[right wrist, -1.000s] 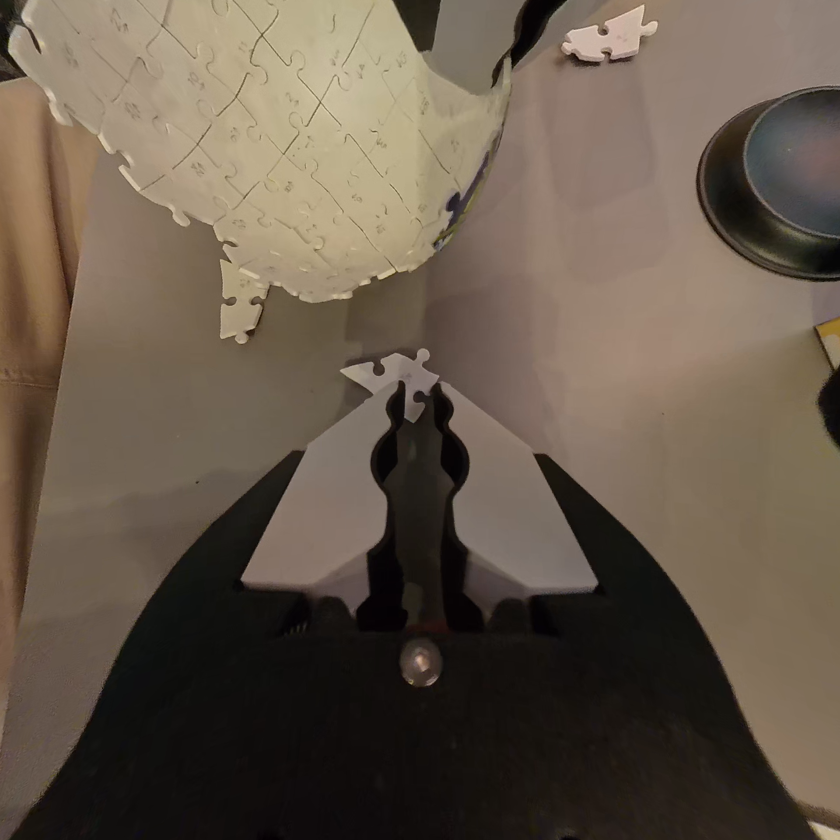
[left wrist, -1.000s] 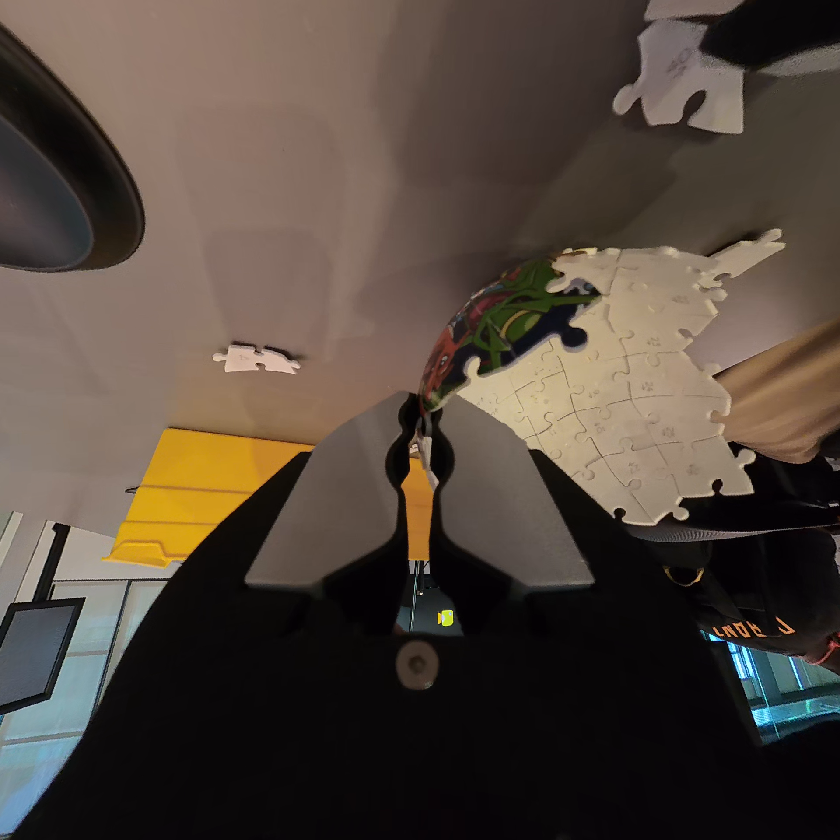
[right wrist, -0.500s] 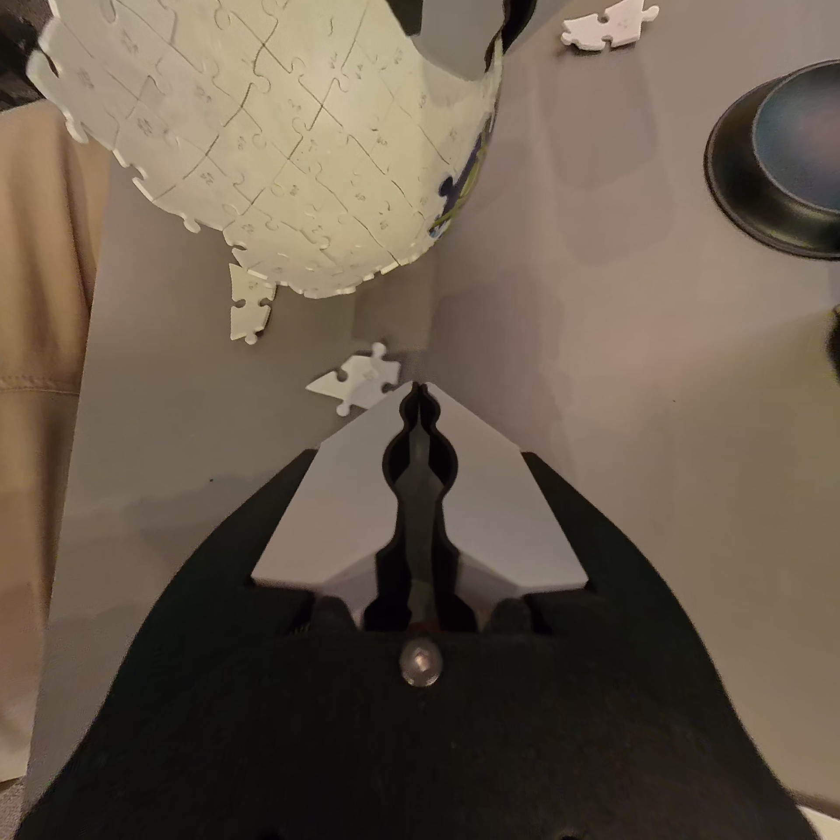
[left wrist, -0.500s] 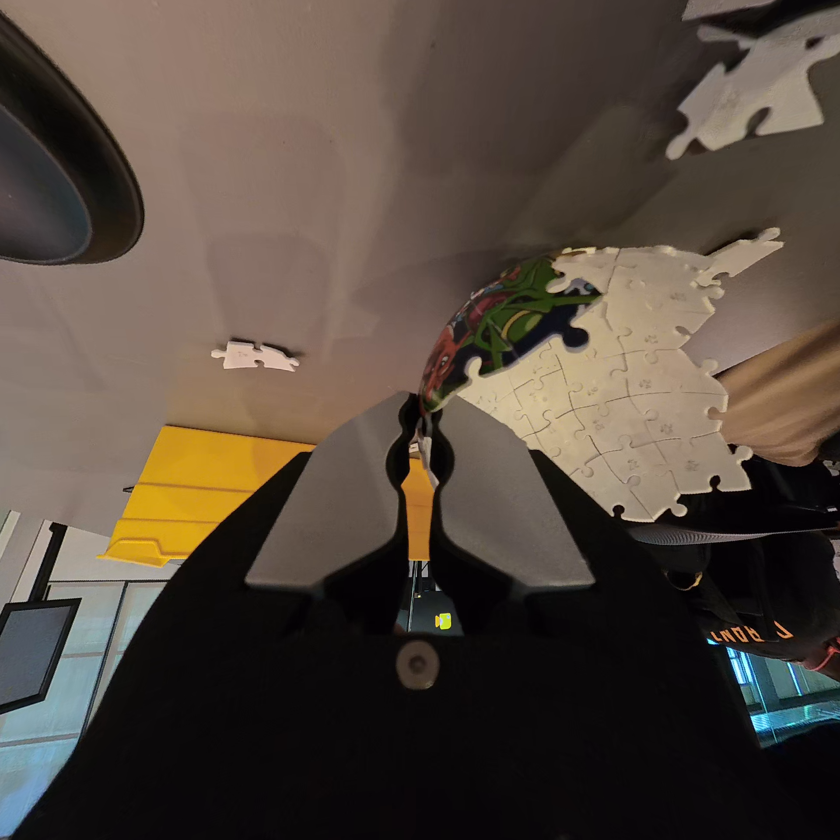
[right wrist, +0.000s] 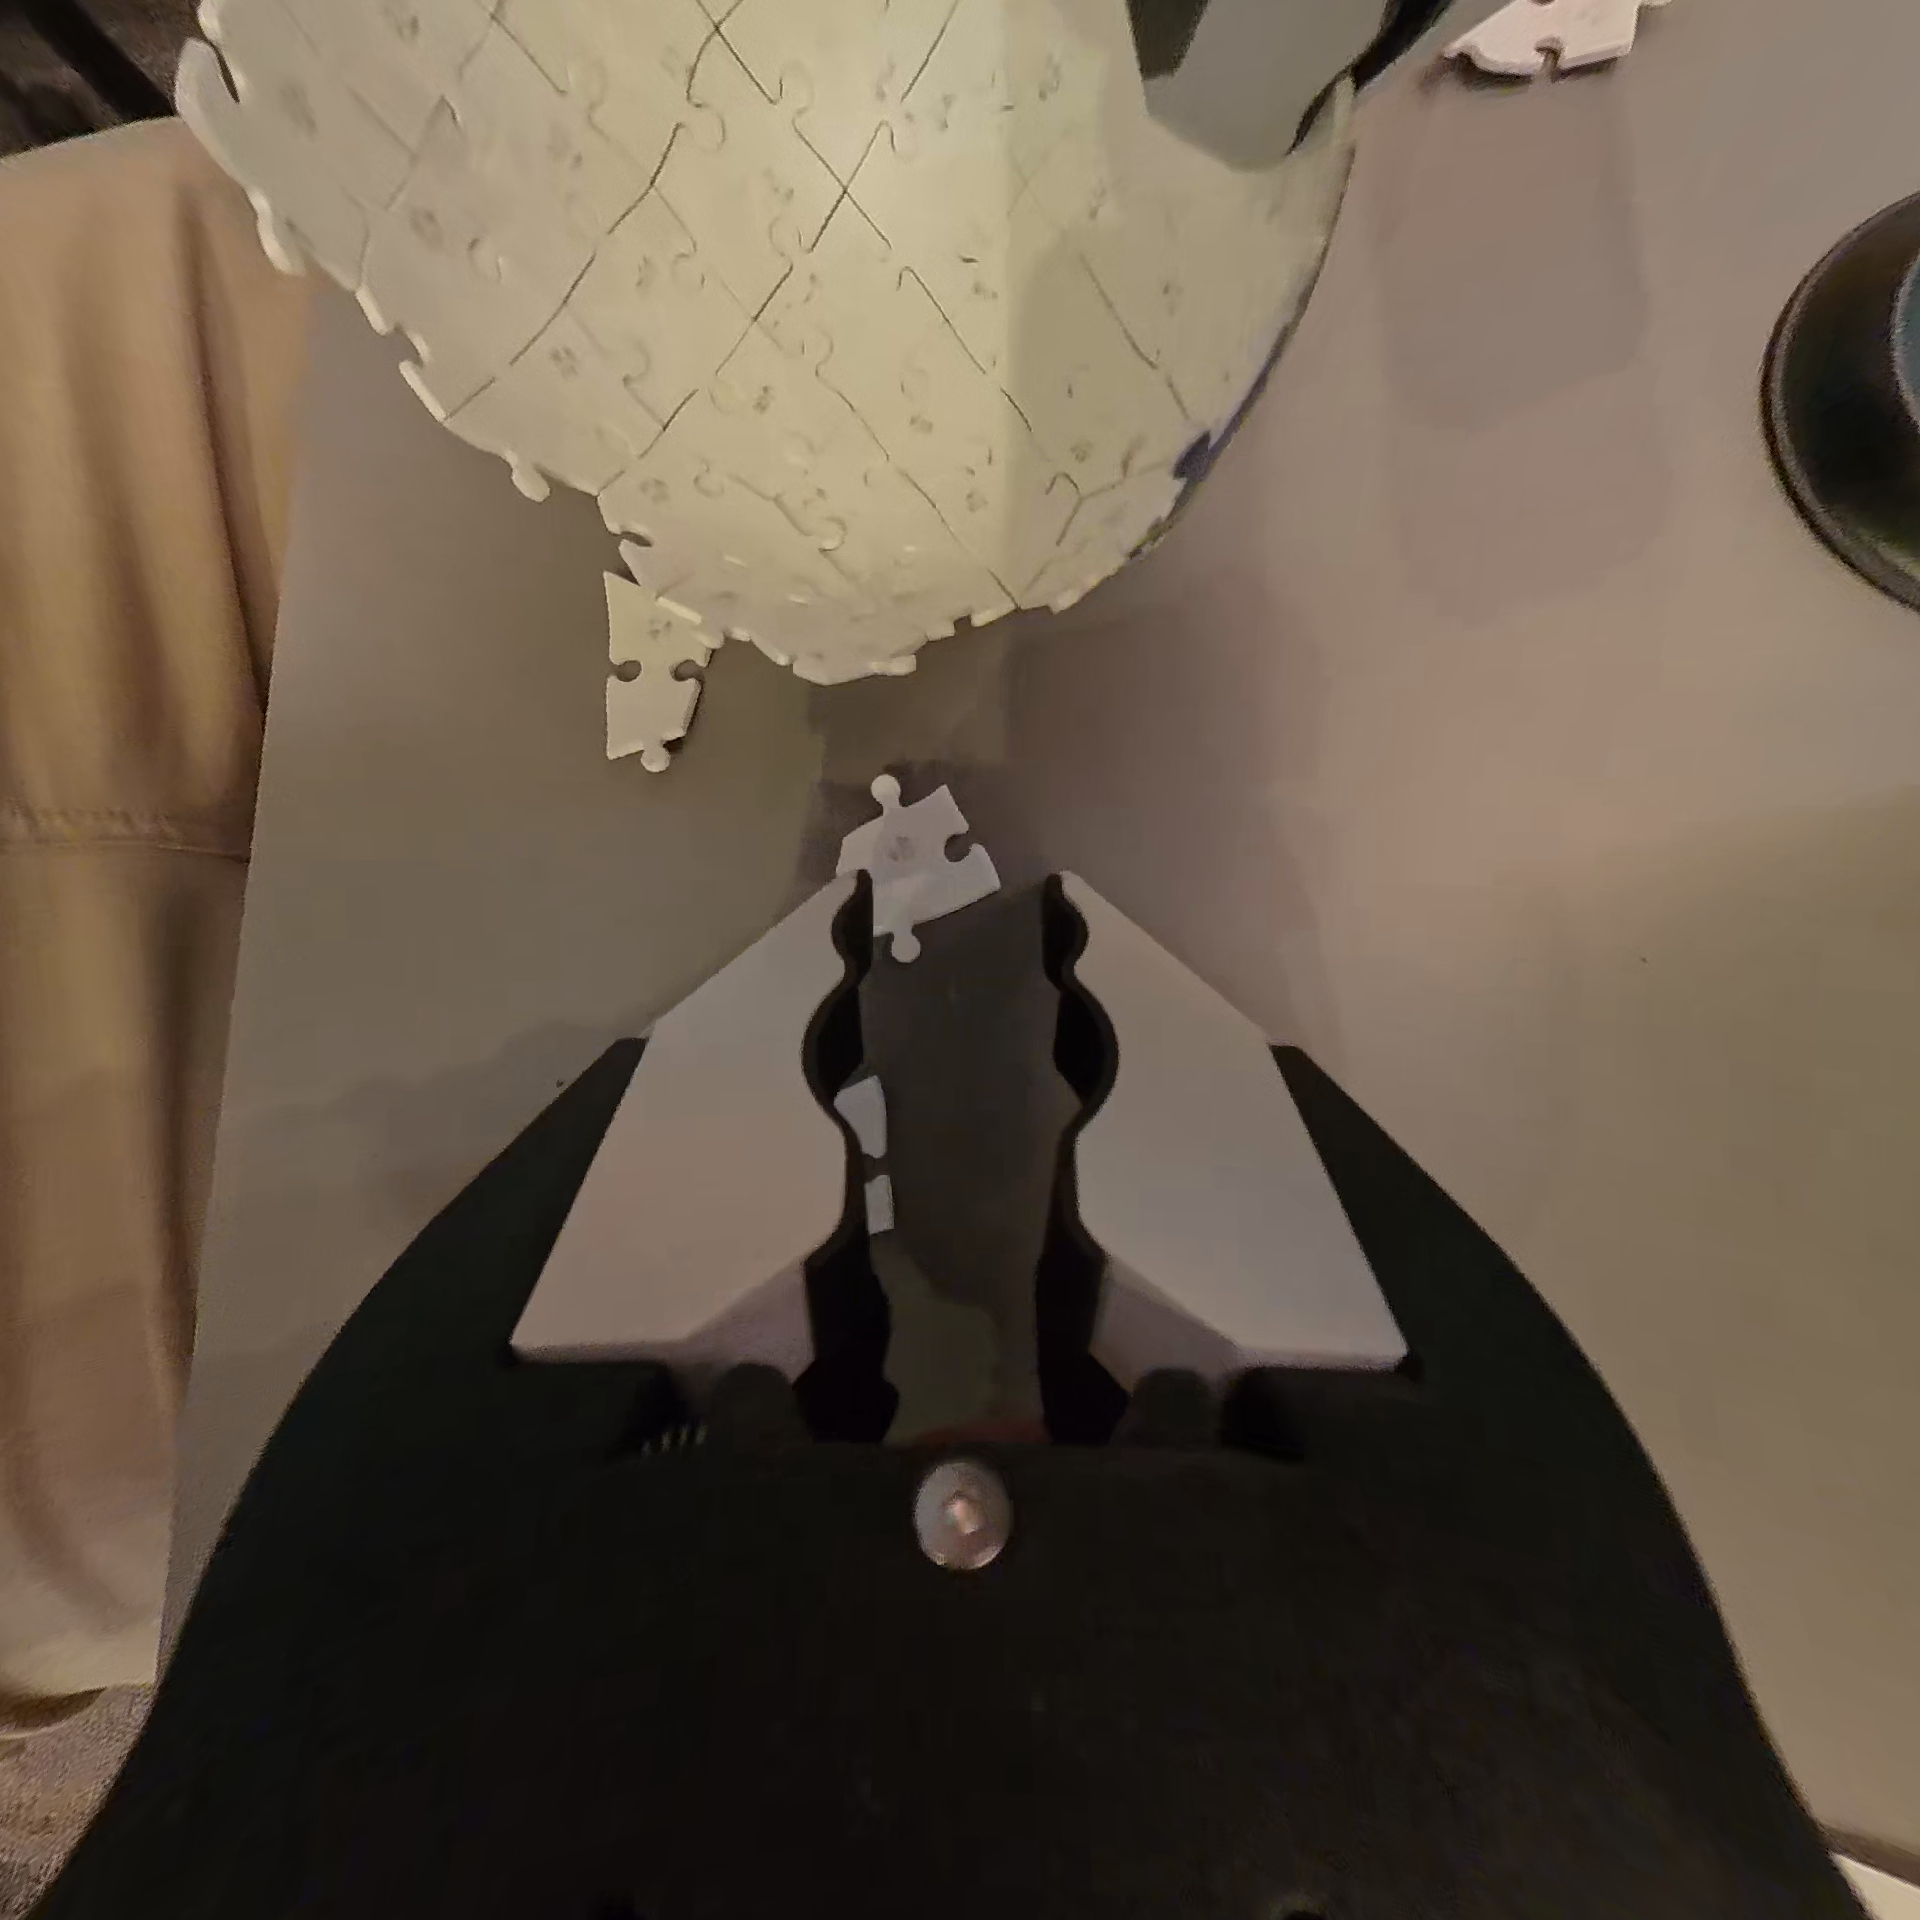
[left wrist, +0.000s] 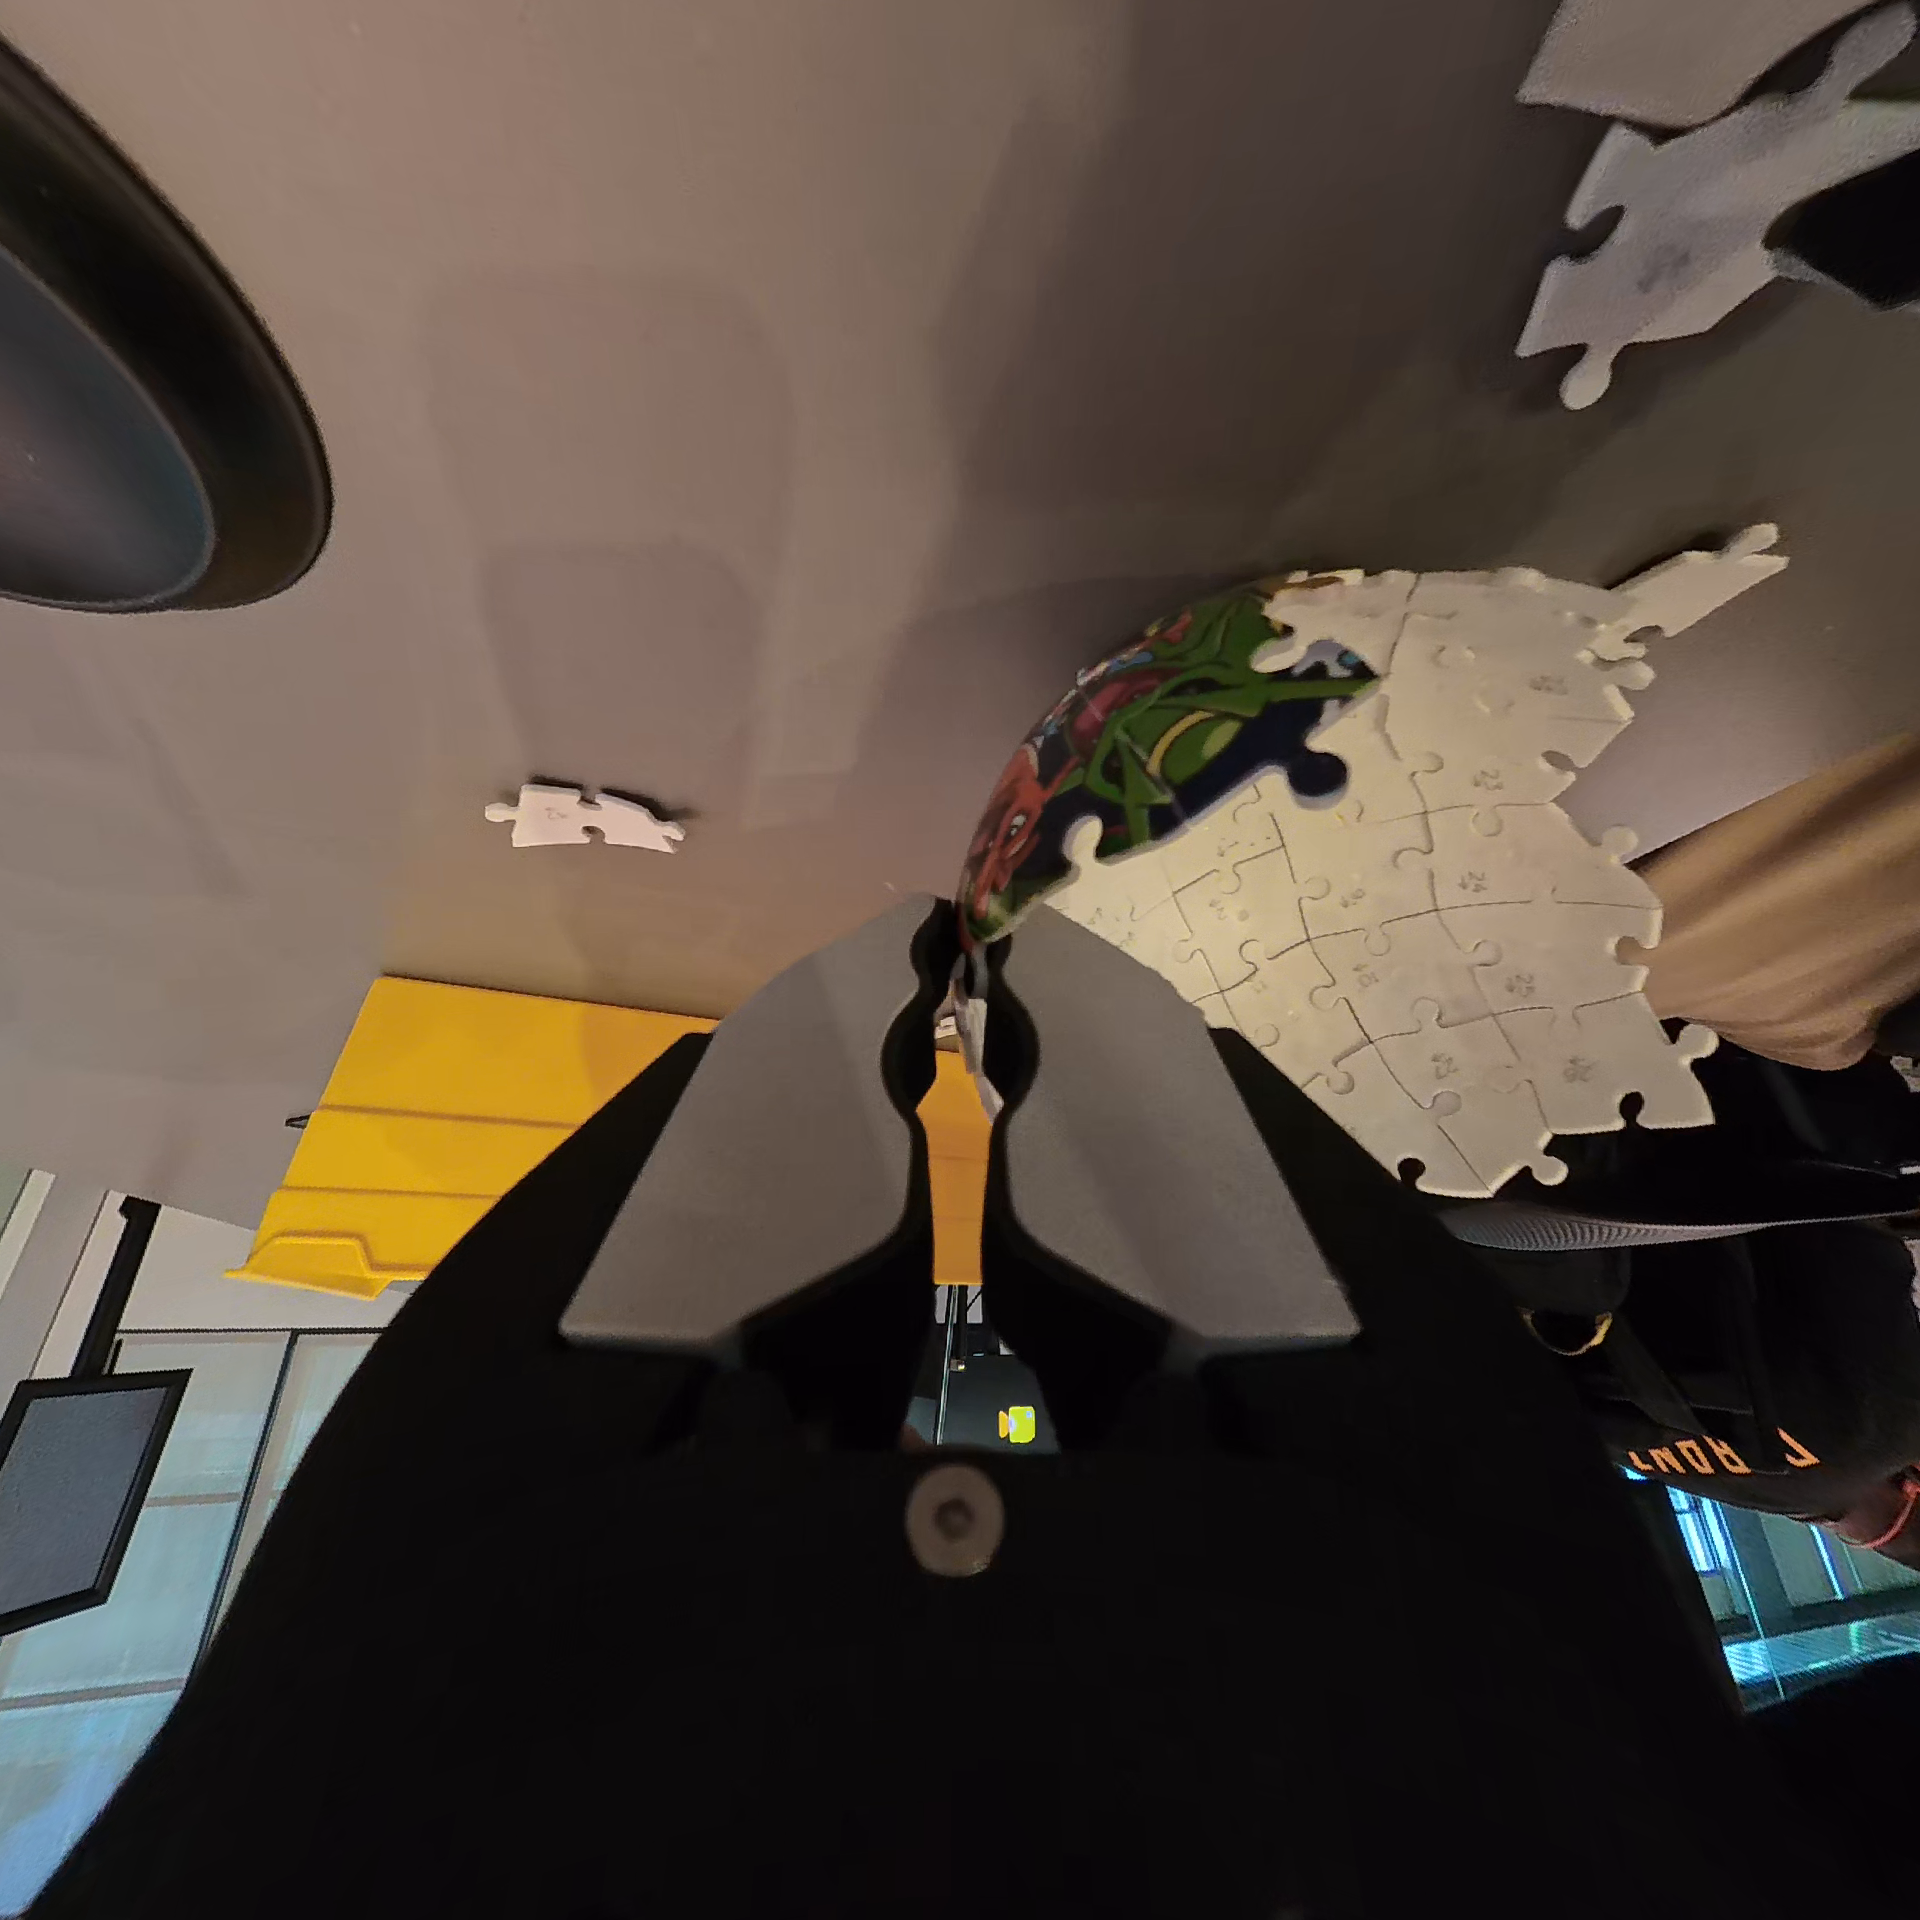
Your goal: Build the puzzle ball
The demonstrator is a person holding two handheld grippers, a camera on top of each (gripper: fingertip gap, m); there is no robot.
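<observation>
Grey tabletop [right wrist: 1455, 831] lies under my half-built puzzle ball [right wrist: 790, 312], its pale inner faces carrying small printed marks. My left gripper [left wrist: 961, 935] pinches the ball's rim; just below the ball, my right gripper [right wrist: 956, 883] is spread apart at a loose white piece [right wrist: 920, 852].

The puzzle ball [right wrist: 790, 312] looks matt white inside, glossy printed outside; the table [right wrist: 1455, 831] smooth grey.

Office or lab-type room: plain grey table [left wrist: 831, 312], glass partition walls [left wrist: 208, 1455] beyond its edge, dark monitor [left wrist: 73, 1496] by the glass.
</observation>
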